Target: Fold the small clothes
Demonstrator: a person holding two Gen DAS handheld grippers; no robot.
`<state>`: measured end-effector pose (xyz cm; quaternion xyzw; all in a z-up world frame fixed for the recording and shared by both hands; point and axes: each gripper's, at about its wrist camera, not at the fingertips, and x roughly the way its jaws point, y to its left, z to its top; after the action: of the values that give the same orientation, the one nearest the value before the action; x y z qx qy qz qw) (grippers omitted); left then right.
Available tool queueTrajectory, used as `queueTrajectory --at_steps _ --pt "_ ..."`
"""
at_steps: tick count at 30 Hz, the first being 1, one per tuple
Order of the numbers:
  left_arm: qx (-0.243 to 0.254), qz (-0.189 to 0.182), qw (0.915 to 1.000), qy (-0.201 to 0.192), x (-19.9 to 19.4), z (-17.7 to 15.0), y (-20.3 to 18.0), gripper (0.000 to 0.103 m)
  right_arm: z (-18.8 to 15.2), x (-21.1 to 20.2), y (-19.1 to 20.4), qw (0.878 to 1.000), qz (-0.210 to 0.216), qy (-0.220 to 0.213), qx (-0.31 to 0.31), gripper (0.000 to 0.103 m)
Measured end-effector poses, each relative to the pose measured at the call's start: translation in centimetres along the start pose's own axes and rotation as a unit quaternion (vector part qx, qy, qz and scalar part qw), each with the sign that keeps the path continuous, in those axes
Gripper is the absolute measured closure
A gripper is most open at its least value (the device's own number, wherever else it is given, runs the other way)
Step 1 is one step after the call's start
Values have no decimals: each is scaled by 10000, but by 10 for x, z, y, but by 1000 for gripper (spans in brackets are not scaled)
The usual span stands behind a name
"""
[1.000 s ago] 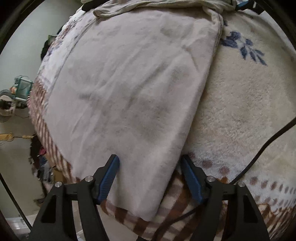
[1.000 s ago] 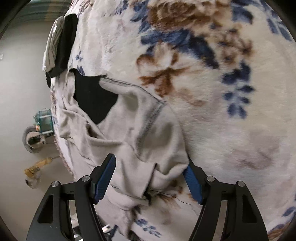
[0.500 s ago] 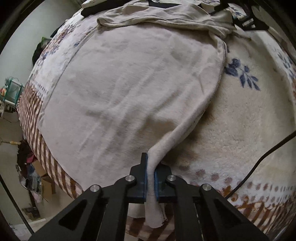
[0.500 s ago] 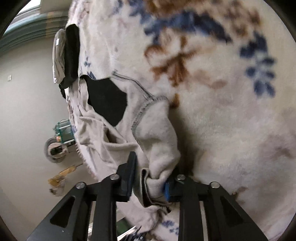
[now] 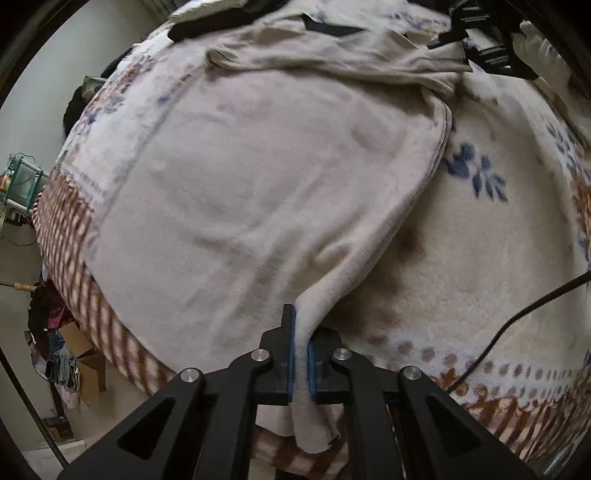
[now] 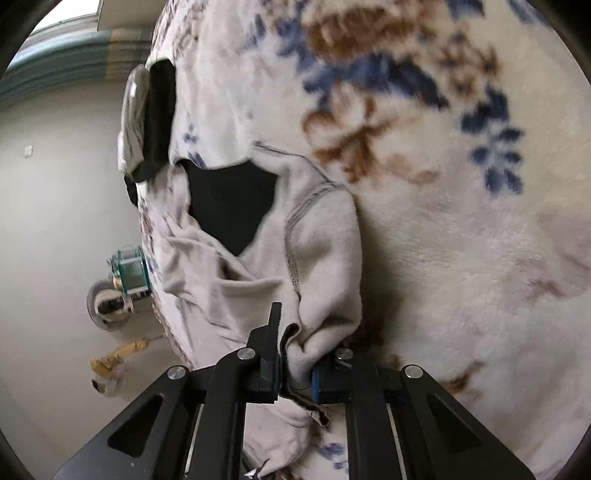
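Observation:
A beige fleece garment [image 5: 266, 177] lies spread on a floral blanket [image 5: 498, 258] over a bed. My left gripper [image 5: 301, 365] is shut on the garment's near bottom corner, which is pinched up off the blanket. My right gripper [image 6: 293, 373] is shut on the bunched shoulder and sleeve end of the same garment [image 6: 317, 258], beside its black-lined neck opening [image 6: 229, 203]. The right gripper also shows far off in the left wrist view [image 5: 476, 33] at the garment's far end, held by a white-gloved hand.
A stack of folded dark and light clothes [image 6: 147, 118] sits at the bed's far edge. A black cable [image 5: 517, 321] crosses the blanket at right. Boxes and piled clothes [image 5: 62, 350] stand on the floor at left, beyond the bed's striped edge [image 5: 66, 229].
Both grippers have shut on the garment, which they straddled open a second ago. The left has lifted its corner and pulled back; the right has raised the bunched sleeve end.

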<state>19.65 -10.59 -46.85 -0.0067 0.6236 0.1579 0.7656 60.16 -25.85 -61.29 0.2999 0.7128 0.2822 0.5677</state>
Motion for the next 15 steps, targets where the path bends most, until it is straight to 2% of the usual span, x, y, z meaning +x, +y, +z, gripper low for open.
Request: queueTrajectory --at_steps 4,9,11,15 --pt "-206 3 9995 -235 -20 11 29 100 0 -9 31 9999 28 -59 -110 91" --pt "-527 9 9973 -517 -43 31 78 100 5 -11 87 9994 0 -170 -292 91" --pt "-646 -8 9964 -554 -44 37 97 100 10 -6 112 9994 27 -232 -245 91" --pt "-936 -95 9943 -509 -28 51 143 100 28 34 172 9993 -67 -305 -182 91"
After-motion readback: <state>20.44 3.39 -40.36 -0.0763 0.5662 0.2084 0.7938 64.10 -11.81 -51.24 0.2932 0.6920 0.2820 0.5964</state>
